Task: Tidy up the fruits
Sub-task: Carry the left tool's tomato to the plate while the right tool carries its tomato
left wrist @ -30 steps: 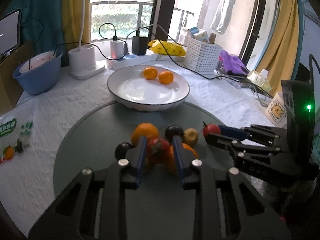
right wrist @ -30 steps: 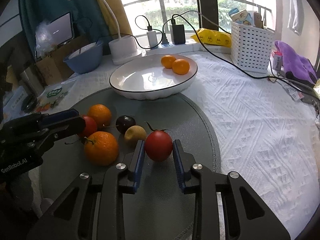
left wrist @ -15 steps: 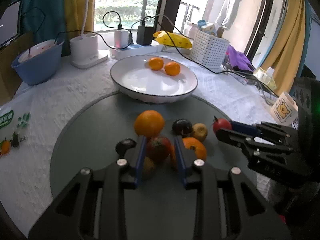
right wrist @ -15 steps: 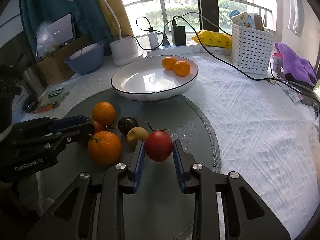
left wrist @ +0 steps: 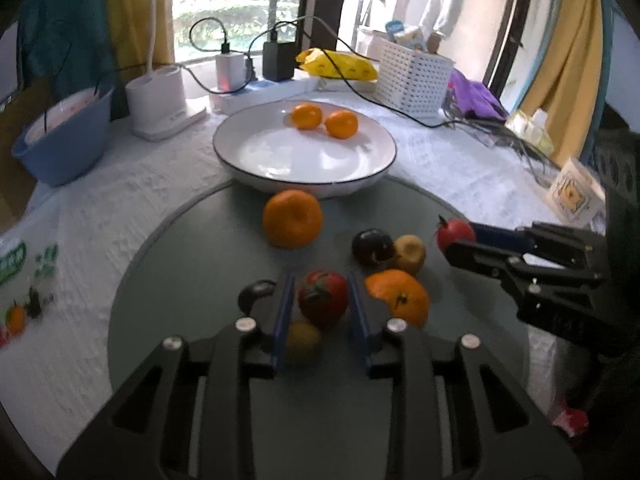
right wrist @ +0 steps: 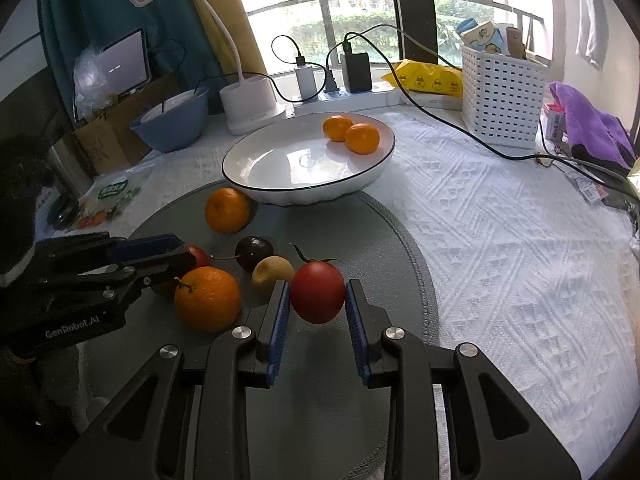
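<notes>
My left gripper (left wrist: pixel 322 300) is shut on a dark red tomato (left wrist: pixel 323 297) and holds it above the grey mat (left wrist: pixel 192 264). My right gripper (right wrist: pixel 317 300) is shut on a red tomato (right wrist: pixel 317 297), lifted over the mat (right wrist: pixel 384 240). On the mat lie two oranges (right wrist: pixel 226 210) (right wrist: pixel 207 298), a dark plum (right wrist: pixel 253 253) and a yellowish fruit (right wrist: pixel 271 273). A white plate (right wrist: pixel 280 160) behind holds two small oranges (right wrist: pixel 362 139). A second dark fruit (left wrist: pixel 256 292) and a yellow one (left wrist: pixel 302 340) lie under my left gripper.
A white slotted basket (right wrist: pixel 500 100), a blue bowl (right wrist: pixel 172 126), a lamp base (right wrist: pixel 252 102), chargers and black cables (right wrist: pixel 460 132) stand behind the plate. A purple cloth (right wrist: pixel 588 124) lies at the right. A printed packet (left wrist: pixel 16 264) lies left of the mat.
Both grippers have lifted and moved forward toward the plate, each still holding its tomato. The fruits on the mat have stayed put.
</notes>
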The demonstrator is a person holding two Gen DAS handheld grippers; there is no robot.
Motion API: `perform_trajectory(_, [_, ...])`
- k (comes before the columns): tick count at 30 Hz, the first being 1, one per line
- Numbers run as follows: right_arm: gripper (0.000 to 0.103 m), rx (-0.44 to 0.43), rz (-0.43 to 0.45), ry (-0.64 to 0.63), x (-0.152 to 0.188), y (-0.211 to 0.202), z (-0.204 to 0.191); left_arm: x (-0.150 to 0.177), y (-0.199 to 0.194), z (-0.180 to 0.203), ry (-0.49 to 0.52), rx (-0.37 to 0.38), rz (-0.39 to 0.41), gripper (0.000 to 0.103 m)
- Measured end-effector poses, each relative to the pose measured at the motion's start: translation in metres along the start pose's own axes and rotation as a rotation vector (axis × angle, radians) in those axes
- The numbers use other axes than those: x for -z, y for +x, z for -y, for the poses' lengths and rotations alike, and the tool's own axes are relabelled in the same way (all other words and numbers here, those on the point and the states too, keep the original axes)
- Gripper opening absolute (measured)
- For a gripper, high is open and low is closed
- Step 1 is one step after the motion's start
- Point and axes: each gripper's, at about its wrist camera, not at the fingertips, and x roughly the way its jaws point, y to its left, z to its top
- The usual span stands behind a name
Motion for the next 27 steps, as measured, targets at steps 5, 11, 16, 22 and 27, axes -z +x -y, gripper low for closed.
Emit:
perform_trajectory(5, [0.031, -0.001, -0.002, -0.001, 0.000, 0.000, -0.001, -0.003, 0.003, 0.001, -0.005, -0.003, -0.006, 0.030])
perform_trajectory(11, [0.031, 0.007, 0.009, 0.006, -0.003, -0.002, 0.001, -0.005, 0.005, -0.007, -0.053, 0.039, -0.012, 0.029])
perform_trajectory(16, [0.031, 0.011, 0.022, 0.011, -0.005, -0.006, 0.004, -0.008, 0.004, -0.003, -0.042, 0.055, -0.013, 0.026])
perform_trajectory(22, [0.031, 0.020, 0.032, 0.015, -0.010, -0.010, 0.008, -0.015, -0.004, 0.000, -0.033, 0.067, 0.005, 0.026])
perform_trajectory(27, [0.031, 0.025, 0.047, 0.010, -0.019, -0.011, 0.009, -0.025, -0.013, -0.003, -0.037, 0.062, 0.034, 0.026])
